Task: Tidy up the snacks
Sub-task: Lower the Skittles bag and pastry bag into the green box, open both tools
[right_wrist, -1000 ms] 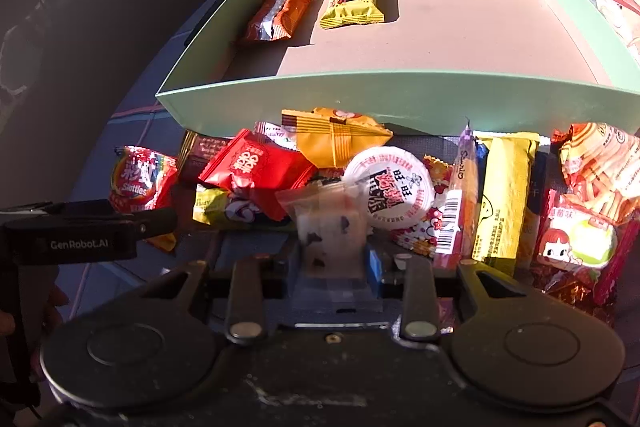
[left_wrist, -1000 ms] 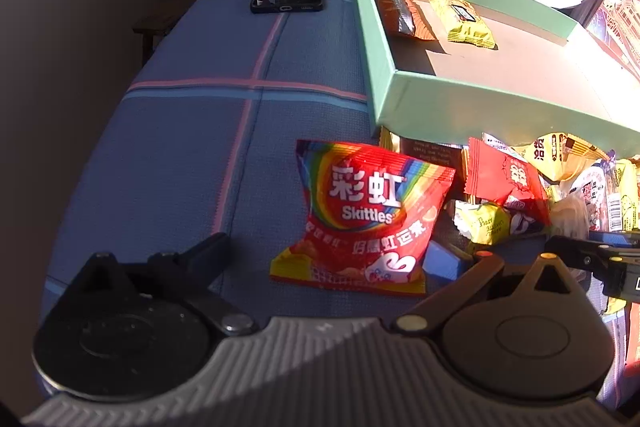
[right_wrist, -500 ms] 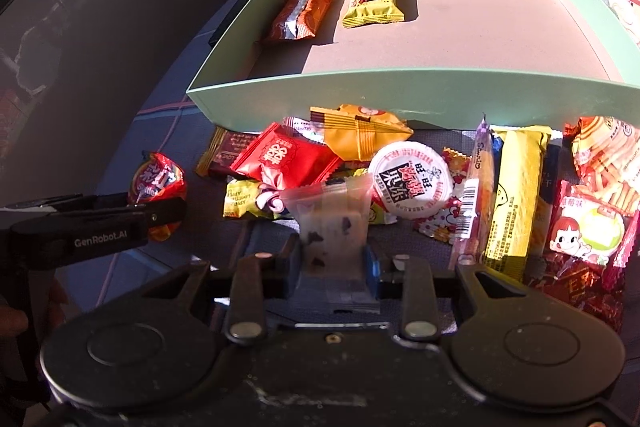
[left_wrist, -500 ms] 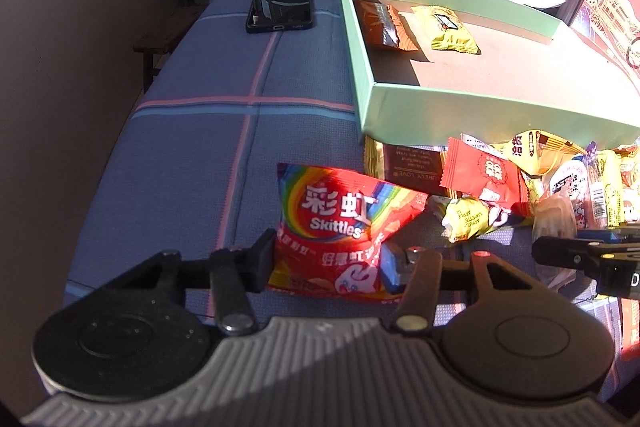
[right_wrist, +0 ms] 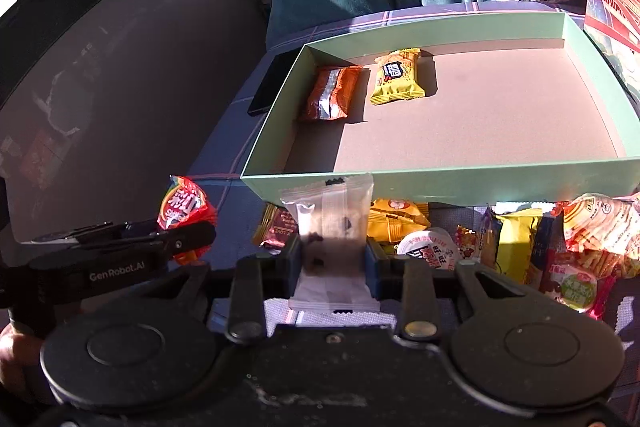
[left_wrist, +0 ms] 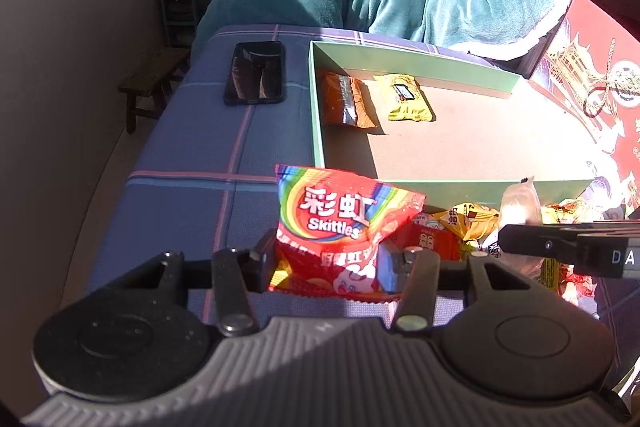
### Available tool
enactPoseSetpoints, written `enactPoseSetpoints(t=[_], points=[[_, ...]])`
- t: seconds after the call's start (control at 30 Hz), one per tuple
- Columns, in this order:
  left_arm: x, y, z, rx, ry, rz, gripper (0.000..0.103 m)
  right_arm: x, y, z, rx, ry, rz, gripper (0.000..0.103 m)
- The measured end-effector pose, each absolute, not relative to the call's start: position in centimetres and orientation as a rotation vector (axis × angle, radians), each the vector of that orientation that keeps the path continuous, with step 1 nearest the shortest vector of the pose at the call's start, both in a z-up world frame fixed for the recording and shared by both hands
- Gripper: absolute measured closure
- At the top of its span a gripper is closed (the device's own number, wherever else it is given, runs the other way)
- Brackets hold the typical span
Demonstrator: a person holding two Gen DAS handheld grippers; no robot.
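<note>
Phone beside green box, snack pile before it

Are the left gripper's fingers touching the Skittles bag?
Touching. The left wrist view shows both fingers of the left gripper pressed against the sides of the Skittles bag, which crumples between them.

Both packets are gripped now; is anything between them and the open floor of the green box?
Only the green box's near wall lies ahead of the Skittles bag and the clear packet. Beyond it the floor is bare; the orange packet and yellow packet sit at the far-left corner.
</note>
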State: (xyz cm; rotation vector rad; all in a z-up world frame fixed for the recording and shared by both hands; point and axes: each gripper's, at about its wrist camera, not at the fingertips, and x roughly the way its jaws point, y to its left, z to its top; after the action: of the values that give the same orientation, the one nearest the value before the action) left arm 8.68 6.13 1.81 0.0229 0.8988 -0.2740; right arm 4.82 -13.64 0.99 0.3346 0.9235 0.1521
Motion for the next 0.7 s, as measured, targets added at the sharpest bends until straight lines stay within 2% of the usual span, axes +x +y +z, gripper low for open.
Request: enactPoseSetpoints(t=[0.27, 0.7], points=[[14.8, 0.7, 2.7, 0.103, 0.865, -0.33, 0.055, 12.2, -16.8, 2.8, 0.395, 0.939, 0.09, 0.072], [20.1, -0.6, -1.3, 0.131, 0.947, -0.323, 0.054, 18.3, -16.9, -1.6, 0.457, 1.053, 0.07, 0.071]])
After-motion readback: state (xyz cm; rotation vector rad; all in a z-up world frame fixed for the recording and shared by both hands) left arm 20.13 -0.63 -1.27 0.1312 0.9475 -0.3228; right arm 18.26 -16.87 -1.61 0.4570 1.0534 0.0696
